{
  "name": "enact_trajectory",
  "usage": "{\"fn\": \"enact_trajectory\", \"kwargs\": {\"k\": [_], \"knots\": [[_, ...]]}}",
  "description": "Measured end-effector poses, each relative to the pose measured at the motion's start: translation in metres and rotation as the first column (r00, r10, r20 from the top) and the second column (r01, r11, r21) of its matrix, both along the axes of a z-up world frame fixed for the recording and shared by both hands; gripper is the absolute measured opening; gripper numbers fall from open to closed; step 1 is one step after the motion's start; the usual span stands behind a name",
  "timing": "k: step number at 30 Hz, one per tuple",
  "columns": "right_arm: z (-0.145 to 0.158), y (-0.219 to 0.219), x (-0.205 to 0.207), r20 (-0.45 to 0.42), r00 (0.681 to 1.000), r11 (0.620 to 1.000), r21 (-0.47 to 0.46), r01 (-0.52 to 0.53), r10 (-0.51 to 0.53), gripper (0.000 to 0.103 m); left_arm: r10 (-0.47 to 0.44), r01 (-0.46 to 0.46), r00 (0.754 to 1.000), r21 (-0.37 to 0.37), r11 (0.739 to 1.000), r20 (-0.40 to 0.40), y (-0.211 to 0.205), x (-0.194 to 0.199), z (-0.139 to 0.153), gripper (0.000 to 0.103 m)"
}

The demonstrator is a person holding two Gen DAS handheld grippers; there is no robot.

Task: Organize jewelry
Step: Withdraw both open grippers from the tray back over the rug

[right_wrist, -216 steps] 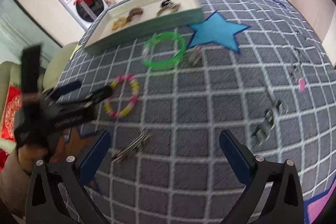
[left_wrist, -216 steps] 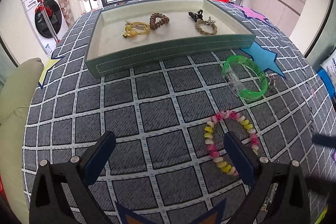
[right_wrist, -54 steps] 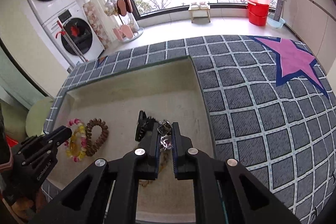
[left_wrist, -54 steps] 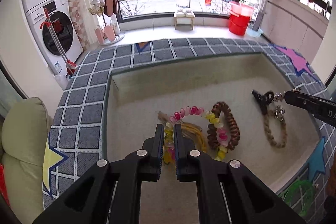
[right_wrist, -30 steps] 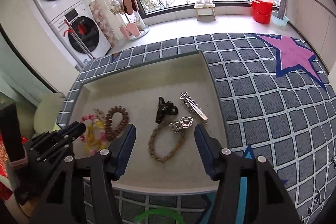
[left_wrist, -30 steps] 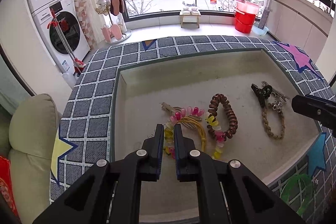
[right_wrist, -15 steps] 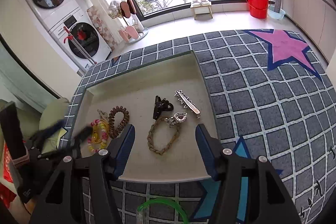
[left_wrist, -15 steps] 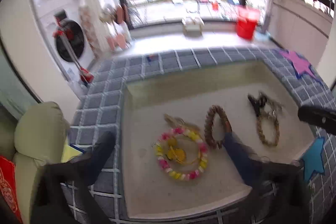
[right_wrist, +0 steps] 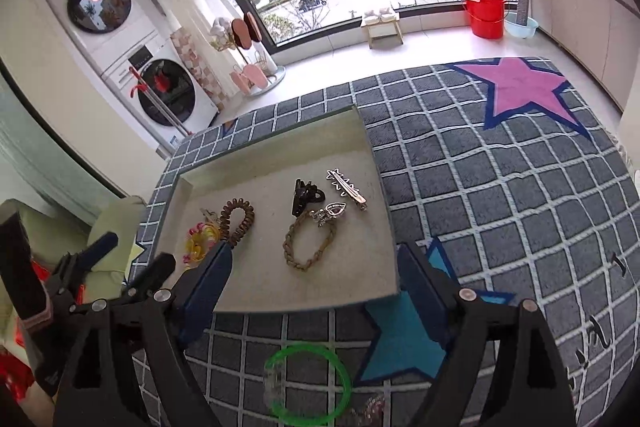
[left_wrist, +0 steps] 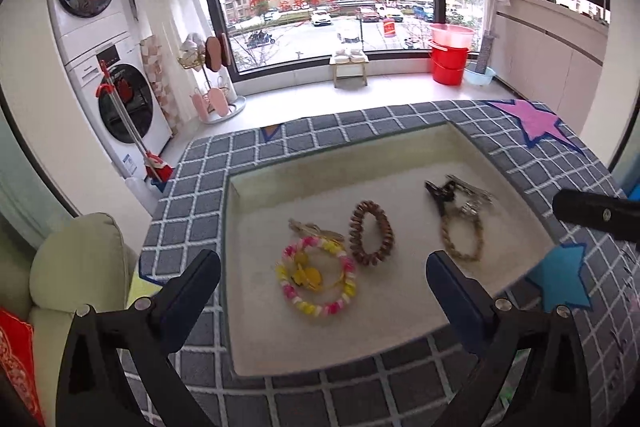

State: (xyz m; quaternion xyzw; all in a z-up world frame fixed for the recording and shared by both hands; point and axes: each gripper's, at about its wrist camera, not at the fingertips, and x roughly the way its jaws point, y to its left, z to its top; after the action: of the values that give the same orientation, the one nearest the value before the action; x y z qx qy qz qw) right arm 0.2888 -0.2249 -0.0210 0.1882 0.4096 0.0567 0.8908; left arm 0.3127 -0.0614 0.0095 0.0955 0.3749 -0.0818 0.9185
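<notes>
**Tray mostly filled, green bangle left outside**

Left wrist view: left gripper point(left_wrist: 322, 281) with jaws wide and holding nothing, above the shallow cream-lined tray point(left_wrist: 344, 151) on the grey checked cloth point(left_wrist: 192, 187). Inside the tray: pink-and-yellow beaded bracelet point(left_wrist: 316, 281) lying around a yellow clip point(left_wrist: 306, 274), brown spiral hair tie point(left_wrist: 372, 235) just beside it, braided tan bracelet point(left_wrist: 460, 233) nearer the far side, touching a black claw clip point(left_wrist: 440, 193).

Right wrist view: right gripper point(right_wrist: 314, 287) likewise wide and empty. Silver spiked hair clip point(right_wrist: 346, 187) in the tray too. Translucent green bangle point(right_wrist: 308, 385) on the cloth, outside the tray's near wall. Judged well along: six pieces stowed, bangle at least remaining.
</notes>
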Motion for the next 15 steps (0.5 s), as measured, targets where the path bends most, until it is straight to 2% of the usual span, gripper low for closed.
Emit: {"fn": "enact_trajectory", "kwargs": {"k": [2,9,15], "knots": [[0.002,-0.004,-0.007,0.007,1.000,1.000,0.006,0.008,-0.008,0.103,-0.010,0.010,1.000,0.001,1.000,-0.009,-0.002,-0.008,-0.001,0.103],[0.011,-0.016,-0.033,0.012,1.000,1.000,0.013,-0.005,0.005,0.103,-0.096,0.095,0.994,-0.034,0.995,-0.048,-0.013,-0.040,-0.001,0.103],[0.000,-0.020,-0.054,-0.037,0.999,1.000,-0.017,-0.011,0.010,0.103,-0.132,0.128,0.986,-0.040,0.991,-0.105,-0.026,-0.055,-0.014,0.103]]}}
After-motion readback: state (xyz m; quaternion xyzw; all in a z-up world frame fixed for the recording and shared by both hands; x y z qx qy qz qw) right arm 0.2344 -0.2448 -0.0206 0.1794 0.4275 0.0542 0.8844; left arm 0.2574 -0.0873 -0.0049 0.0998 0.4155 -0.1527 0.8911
